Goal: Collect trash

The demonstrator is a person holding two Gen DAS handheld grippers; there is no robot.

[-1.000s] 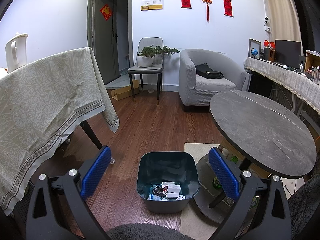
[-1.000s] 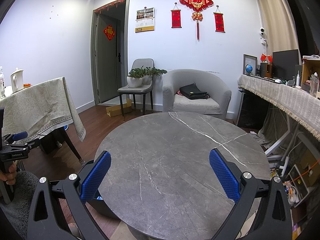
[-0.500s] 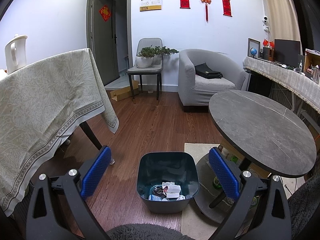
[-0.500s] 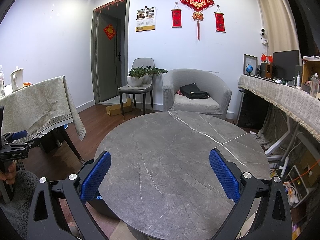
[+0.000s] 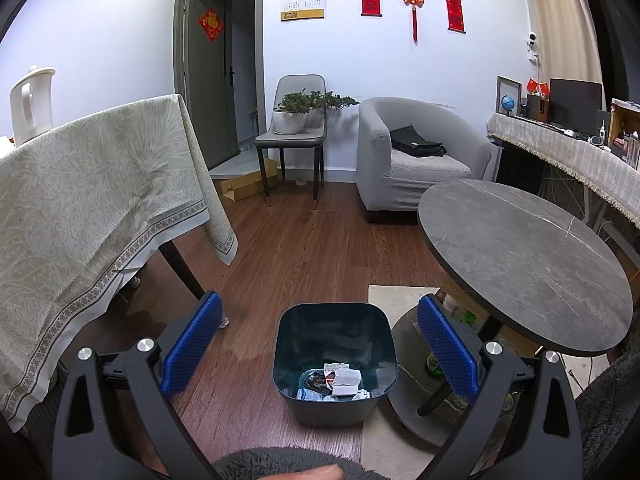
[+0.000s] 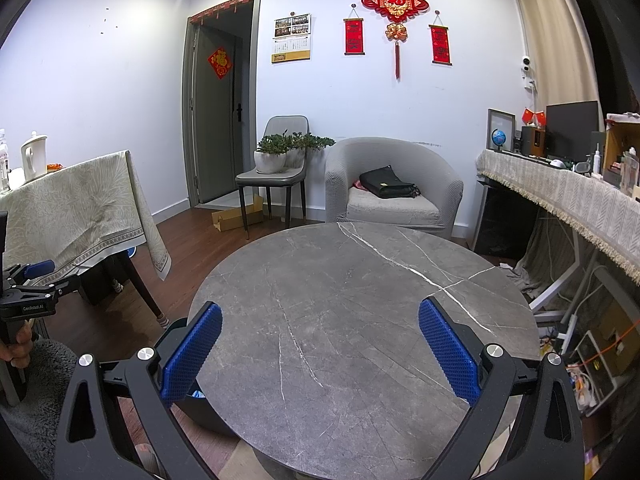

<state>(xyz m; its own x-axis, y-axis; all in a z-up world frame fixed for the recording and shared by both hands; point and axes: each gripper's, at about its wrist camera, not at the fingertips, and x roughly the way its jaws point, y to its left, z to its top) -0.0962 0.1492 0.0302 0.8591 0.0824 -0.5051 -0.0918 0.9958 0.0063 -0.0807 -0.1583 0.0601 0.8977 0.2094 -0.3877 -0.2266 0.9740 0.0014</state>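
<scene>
Both the left gripper (image 5: 319, 344) and right gripper (image 6: 320, 348) gape wide and empty; the floor bin (image 5: 335, 396) holds light, crushable paper scraps (image 5: 340, 378), probably best pinched by an edge.

You are in a home living room: a grey armchair (image 6: 394, 184) with a black bag (image 6: 388, 188) on it, a chair (image 6: 276, 168) holding potted plants (image 6: 280, 152), red Chinese knot hangings (image 6: 396, 4) and a calendar (image 6: 292, 38) on the wall, a wooden floor (image 5: 312, 248), and a cloth-covered bench (image 5: 88, 184).
</scene>
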